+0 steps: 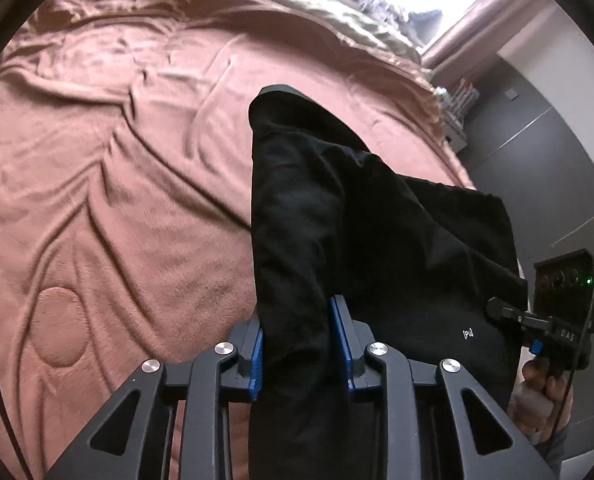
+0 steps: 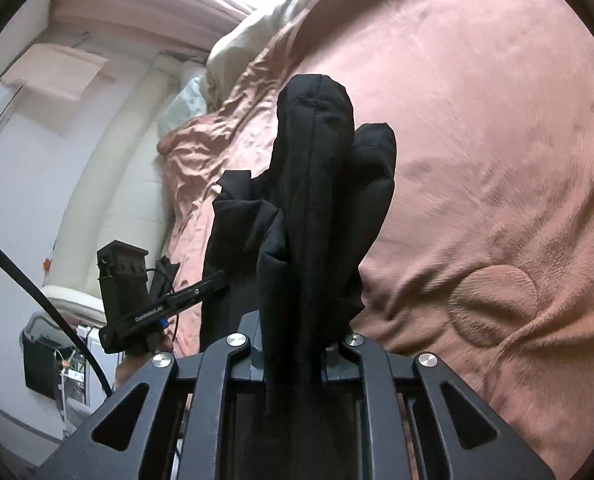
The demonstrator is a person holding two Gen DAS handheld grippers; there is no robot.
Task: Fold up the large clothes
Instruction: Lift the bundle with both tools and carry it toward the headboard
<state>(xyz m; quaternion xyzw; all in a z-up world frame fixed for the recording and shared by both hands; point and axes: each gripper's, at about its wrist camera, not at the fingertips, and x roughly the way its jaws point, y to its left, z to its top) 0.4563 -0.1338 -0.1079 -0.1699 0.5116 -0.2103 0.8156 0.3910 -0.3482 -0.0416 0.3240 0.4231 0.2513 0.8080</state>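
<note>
Both grippers hold one black garment [image 1: 337,216] up above the pink blanket [image 1: 117,160]: the left gripper [image 1: 301,344] is clamped on a bunched fold, the right gripper [image 2: 297,356] on another.

Left tongs [image 1: 301,344] pinching black garment [image 1: 337,220], pink blanket [image 1: 117,160]

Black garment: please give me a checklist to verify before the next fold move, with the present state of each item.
1. Left tool closed on the black garment: ok, cloth fills the gap between the blue pads.
2. Right tool closed on the garment: ok, a thick bunch passes through it.
3. Garment lifted off the pink blanket: cannot tell for the lower part.
4. Landing area on the blanket free: ok, only wrinkles.
5. Garment hanging flat: not ok, bunched.
</note>
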